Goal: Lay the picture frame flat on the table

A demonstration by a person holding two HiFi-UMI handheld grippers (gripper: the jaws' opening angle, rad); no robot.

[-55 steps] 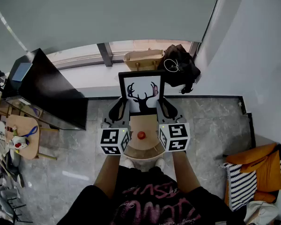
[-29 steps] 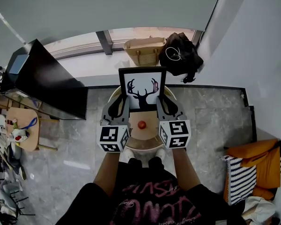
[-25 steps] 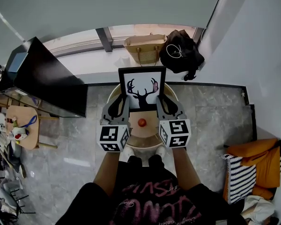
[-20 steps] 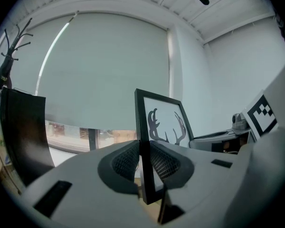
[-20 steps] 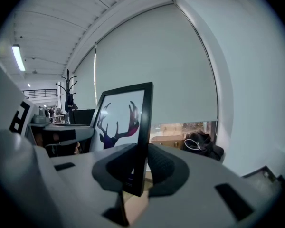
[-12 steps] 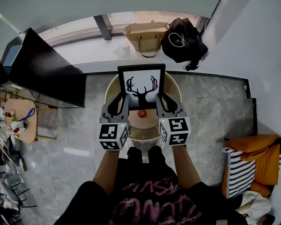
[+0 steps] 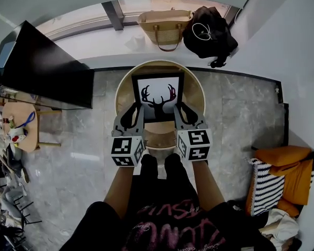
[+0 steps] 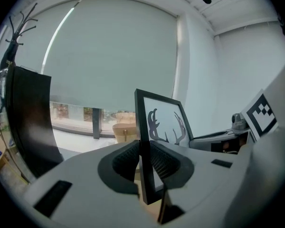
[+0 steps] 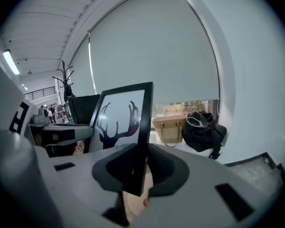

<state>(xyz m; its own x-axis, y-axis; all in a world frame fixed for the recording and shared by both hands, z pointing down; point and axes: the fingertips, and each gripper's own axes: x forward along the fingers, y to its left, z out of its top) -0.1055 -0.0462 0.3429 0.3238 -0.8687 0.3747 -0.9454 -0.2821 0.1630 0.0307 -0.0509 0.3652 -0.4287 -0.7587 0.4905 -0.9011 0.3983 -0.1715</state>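
The left gripper (image 8: 143,164) is clamped on the left side bar of the frame (image 7: 158,95), its ribbed pads (image 8: 123,161) pressing the bar from front and back near the bottom corner. The right gripper (image 9: 137,169) grips the right side bar in the same way, low down, with its pads (image 9: 166,167) tight on the black moulding. Between the two, the frame stands upright with its bottom edge level and its deer-antler print facing the person. In the head view it sits over the middle of the round wooden table (image 7: 122,86); whether its lower edge touches the top cannot be told. Through the gap under the right gripper's jaws a small red thing (image 9: 145,202) shows below. The person's forearms reach down to the marker cubes, and their feet (image 7: 158,163) stand at the near edge of the table. Beyond the table, by the window, are a woven bag (image 7: 165,27) and a black bag (image 7: 209,33) just beside it, and a black panel (image 7: 42,67) stands to the left.
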